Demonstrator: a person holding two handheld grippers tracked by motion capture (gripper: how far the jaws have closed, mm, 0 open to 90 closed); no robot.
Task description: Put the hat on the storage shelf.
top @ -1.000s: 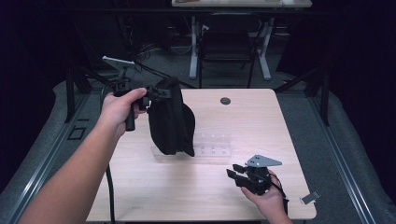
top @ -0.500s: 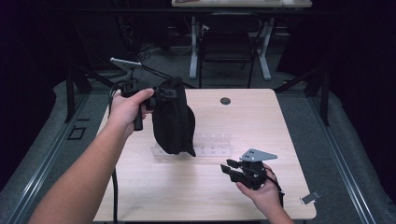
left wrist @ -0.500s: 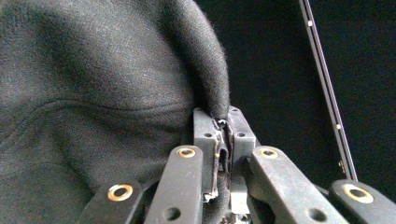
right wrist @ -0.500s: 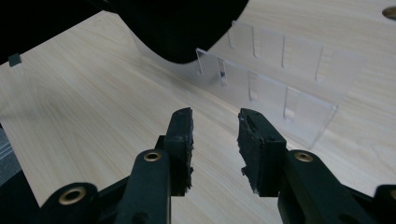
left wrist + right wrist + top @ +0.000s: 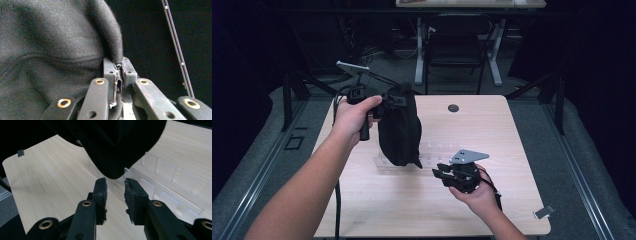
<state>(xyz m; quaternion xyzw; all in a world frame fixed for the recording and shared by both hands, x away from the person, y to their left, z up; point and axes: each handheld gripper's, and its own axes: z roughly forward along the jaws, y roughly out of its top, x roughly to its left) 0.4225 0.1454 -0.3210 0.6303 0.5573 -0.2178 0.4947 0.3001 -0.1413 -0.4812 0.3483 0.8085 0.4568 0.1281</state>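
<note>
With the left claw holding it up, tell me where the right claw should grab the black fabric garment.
Take the black fabric garment at its hanging bottom edge, coming from below and the right. It hangs free above the clear plastic rack, and the open right claw already faces that edge.

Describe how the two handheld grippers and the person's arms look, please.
Both the left gripper and the right gripper are black, each topped by a grey three-cornered plate. Their linkages carry brass-coloured rivets, and the jaw pads look worn. A black cable trails from the left one. The forearms are bare, without sleeves.
</note>
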